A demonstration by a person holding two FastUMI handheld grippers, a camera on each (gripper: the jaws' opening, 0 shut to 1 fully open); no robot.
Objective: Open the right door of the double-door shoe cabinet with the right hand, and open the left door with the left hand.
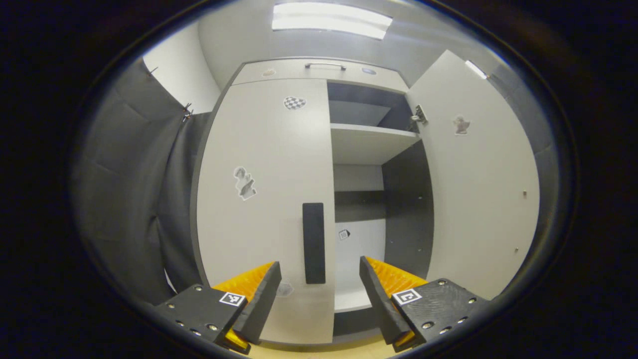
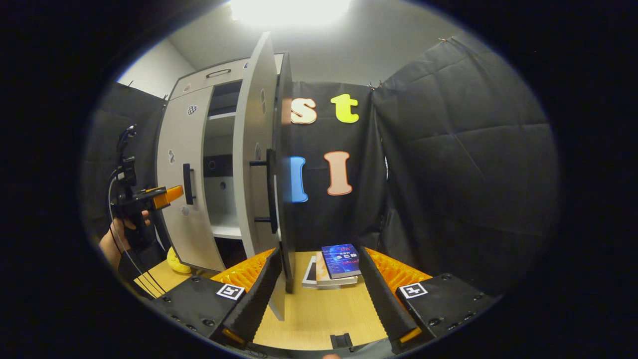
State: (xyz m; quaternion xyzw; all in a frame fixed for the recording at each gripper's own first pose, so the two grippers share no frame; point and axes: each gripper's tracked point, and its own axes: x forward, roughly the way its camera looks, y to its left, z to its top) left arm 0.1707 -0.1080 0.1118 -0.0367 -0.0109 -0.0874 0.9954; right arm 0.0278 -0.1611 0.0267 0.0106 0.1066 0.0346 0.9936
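Observation:
The shoe cabinet's left door (image 1: 264, 199) is closed, with its black vertical handle (image 1: 314, 243) near its right edge. My left gripper (image 1: 319, 281) is open, a short way in front of that handle, which shows between the fingertips. The right door (image 1: 478, 184) stands swung open, baring the shelves (image 1: 371, 142). In the right gripper view the open right door (image 2: 256, 164) is seen almost edge-on, its handle (image 2: 271, 192) facing right. My right gripper (image 2: 319, 279) is open, the door's lower edge just by its left finger. A hand holds the left gripper (image 2: 154, 197) close to the left door's handle (image 2: 188, 183).
A stack of books (image 2: 335, 264) lies on the wooden table (image 2: 319, 314) right of the open door. A yellow object (image 2: 177, 262) sits at the cabinet's foot. Black cloth walls (image 2: 458, 164) close in the booth. A top drawer handle (image 1: 325, 65) sits above the doors.

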